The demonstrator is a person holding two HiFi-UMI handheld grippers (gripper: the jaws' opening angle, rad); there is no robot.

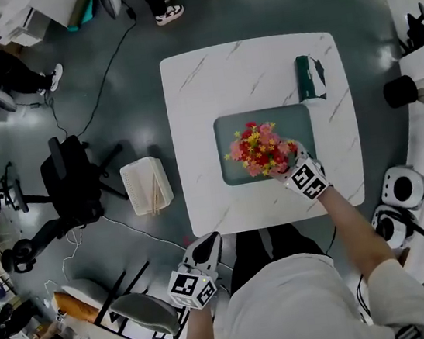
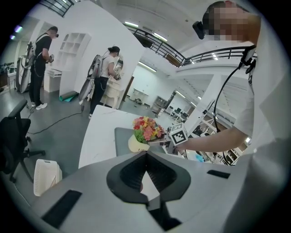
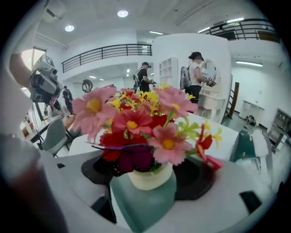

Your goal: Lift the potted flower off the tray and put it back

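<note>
The potted flower (image 1: 260, 150), a cream pot with pink, red and yellow blooms, stands on the grey-green tray (image 1: 299, 117) in the middle of the white marble table (image 1: 252, 65). My right gripper (image 1: 283, 165) reaches in from the near right with its jaws on either side of the pot. In the right gripper view the pot (image 3: 150, 178) rests on the tray (image 3: 141, 207) between the black pads, with a gap on each side. My left gripper (image 1: 207, 245) hangs off the table's near edge. Its jaws (image 2: 146, 154) meet at the tip with nothing in them.
A dark green cylinder (image 1: 305, 77) lies at the table's far right. On the floor to the left are a white slatted basket (image 1: 148, 185) and a black office chair (image 1: 73, 184). Two people (image 2: 105, 75) work at the back of the room.
</note>
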